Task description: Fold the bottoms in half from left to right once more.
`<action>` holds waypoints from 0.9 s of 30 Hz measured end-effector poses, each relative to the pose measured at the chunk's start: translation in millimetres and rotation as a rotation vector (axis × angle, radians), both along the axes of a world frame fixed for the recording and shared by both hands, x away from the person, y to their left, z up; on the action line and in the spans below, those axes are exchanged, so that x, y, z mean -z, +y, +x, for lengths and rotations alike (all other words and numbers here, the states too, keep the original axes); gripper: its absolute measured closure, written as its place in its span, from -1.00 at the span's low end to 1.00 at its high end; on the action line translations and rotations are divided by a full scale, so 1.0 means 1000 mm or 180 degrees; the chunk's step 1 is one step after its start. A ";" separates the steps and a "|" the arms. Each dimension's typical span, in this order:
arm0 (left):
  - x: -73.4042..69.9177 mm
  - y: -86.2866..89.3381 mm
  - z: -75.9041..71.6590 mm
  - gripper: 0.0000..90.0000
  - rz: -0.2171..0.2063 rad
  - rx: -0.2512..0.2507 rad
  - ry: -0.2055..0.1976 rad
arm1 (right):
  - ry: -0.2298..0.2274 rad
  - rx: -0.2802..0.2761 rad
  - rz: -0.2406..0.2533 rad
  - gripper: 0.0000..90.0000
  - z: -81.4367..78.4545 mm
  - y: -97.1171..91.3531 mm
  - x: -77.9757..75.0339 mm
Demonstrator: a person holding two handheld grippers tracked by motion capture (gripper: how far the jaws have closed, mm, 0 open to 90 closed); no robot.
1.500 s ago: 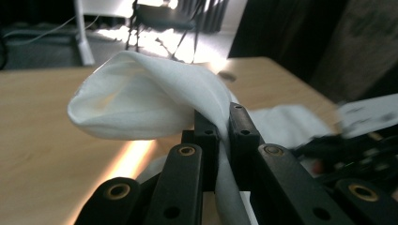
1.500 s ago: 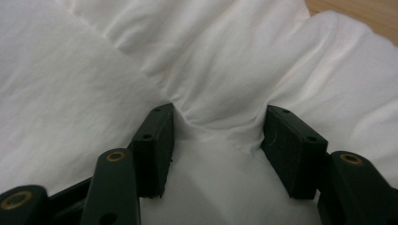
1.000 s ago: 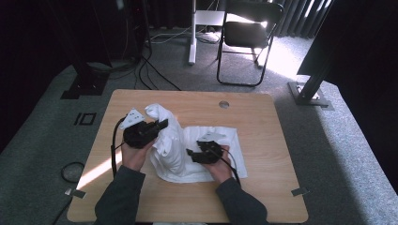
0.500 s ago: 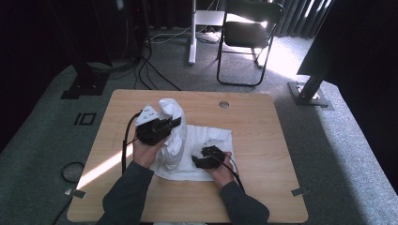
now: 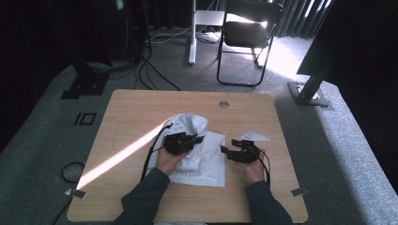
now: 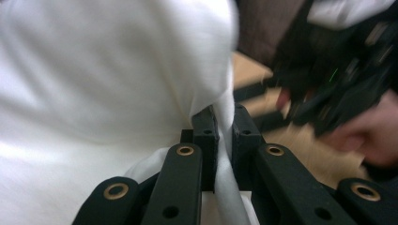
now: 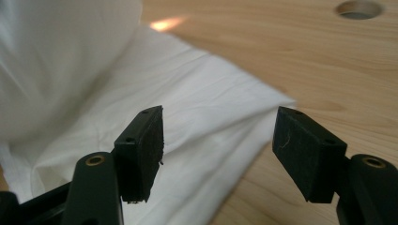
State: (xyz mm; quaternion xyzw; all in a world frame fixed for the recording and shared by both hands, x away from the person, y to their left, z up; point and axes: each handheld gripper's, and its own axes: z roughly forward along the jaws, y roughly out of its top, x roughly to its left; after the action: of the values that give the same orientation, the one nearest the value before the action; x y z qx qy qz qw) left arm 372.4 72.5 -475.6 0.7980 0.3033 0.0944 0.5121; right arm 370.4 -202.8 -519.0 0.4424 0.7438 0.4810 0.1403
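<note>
A white cloth [image 5: 206,161] lies rumpled on the middle of the wooden table [image 5: 141,108], its upper part lifted into a fold. My left gripper [image 5: 199,138] is shut on that fold. In the left gripper view the cloth [image 6: 94,70] runs between the closed jaws of my left gripper [image 6: 224,117]. My right gripper [image 5: 225,150] hovers just off the cloth's right edge. Its jaws have just been opening. In the right gripper view my right gripper [image 7: 218,136] stands open with nothing between the pads, and the cloth [image 7: 70,56] lies flat beyond them.
The table has a round cable hole [image 5: 224,104] near its far edge, seen also as the hole [image 7: 359,8] in the right gripper view. A stripe of sunlight [image 5: 117,157] crosses the table's left half. A black chair [image 5: 246,33] and cables stand on the carpet behind.
My left gripper has carried its fold of cloth to the right and lower, over the rest of the cloth. My right gripper has moved right, off the cloth.
</note>
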 end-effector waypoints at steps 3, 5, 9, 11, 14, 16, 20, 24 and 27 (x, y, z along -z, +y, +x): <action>0.027 -0.017 0.003 0.88 0.0143 0.0074 0.0126 | -0.0079 0.0082 0.0047 -0.26 -0.001 -0.008 -0.005; 0.044 -0.027 0.003 0.88 0.0283 0.0135 0.0169 | -0.0115 0.0095 0.0056 -0.26 -0.002 -0.009 -0.009; 0.063 -0.034 0.002 0.85 0.0441 0.0161 0.0195 | -0.0217 0.0056 0.0128 -0.26 0.000 -0.004 -0.019; 0.061 -0.033 0.001 0.81 0.0395 0.0164 0.0180 | -0.0268 0.0003 0.0157 -0.26 0.001 0.003 -0.026; 0.061 -0.031 0.001 0.68 0.0350 0.0216 0.0203 | -0.0321 -0.0127 0.0182 -0.26 0.004 0.018 -0.033; 0.060 -0.031 -0.001 0.59 0.0338 0.0222 0.0188 | -0.0312 -0.0217 0.0196 -0.25 0.007 0.028 -0.035; 0.048 -0.026 -0.007 0.41 0.0272 0.0260 0.0156 | -0.0190 -0.0229 0.0048 0.13 0.018 0.042 -0.029; 0.015 -0.008 -0.021 0.29 0.0064 0.0279 -0.0062 | -0.0118 -0.0202 -0.0006 0.57 0.024 0.042 -0.024; -0.014 0.018 -0.027 0.25 -0.0095 0.0102 -0.0292 | -0.0083 -0.0141 -0.0025 0.62 0.024 0.036 -0.024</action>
State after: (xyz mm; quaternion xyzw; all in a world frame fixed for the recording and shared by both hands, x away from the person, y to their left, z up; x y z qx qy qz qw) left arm 345.9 90.1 -461.5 0.7899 0.2682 0.1181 0.5387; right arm 394.7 -167.0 -495.1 0.4190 0.7534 0.4868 0.1411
